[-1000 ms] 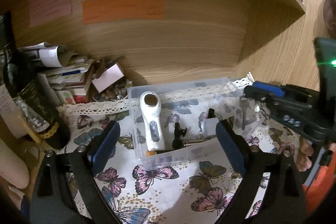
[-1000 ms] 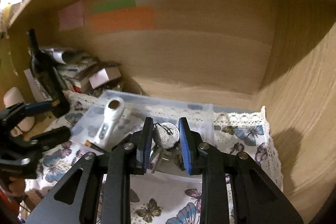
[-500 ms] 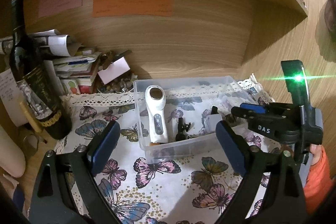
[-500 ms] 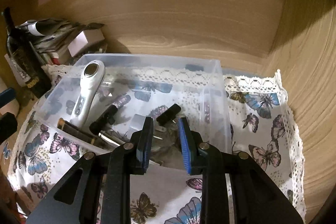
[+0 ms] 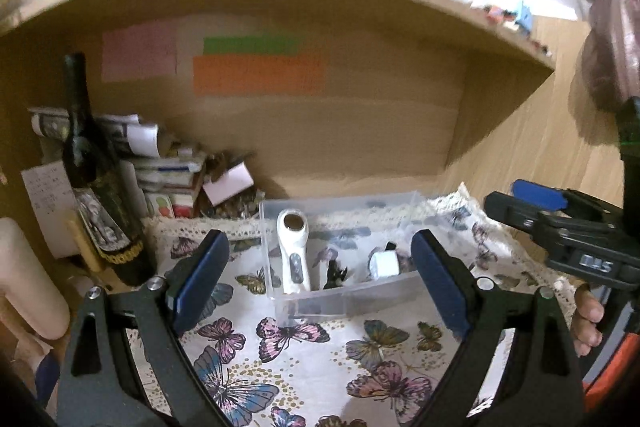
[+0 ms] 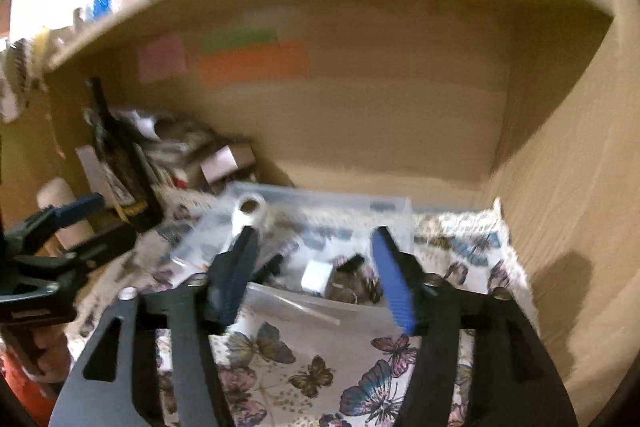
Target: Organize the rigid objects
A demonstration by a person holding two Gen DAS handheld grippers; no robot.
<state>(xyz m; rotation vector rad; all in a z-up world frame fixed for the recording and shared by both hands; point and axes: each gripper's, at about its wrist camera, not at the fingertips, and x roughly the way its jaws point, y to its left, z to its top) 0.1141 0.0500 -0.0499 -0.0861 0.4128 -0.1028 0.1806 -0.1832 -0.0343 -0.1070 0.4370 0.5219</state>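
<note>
Inside the wooden shelf nook, the clear plastic bin (image 5: 340,259) sits on the butterfly cloth (image 5: 304,355) holding the white handheld device (image 5: 294,255), a white adapter (image 5: 384,263) and, seen from the right wrist, the keys (image 6: 352,287). Both claws hang spread and empty in front of it: the left gripper (image 5: 320,283) and the right gripper (image 6: 316,275). The dark bottle (image 5: 100,195) stands near the left gripper, so a careless sideways swing could topple it, and a low reach could catch the bin's front wall and drag it across the cloth.
</note>
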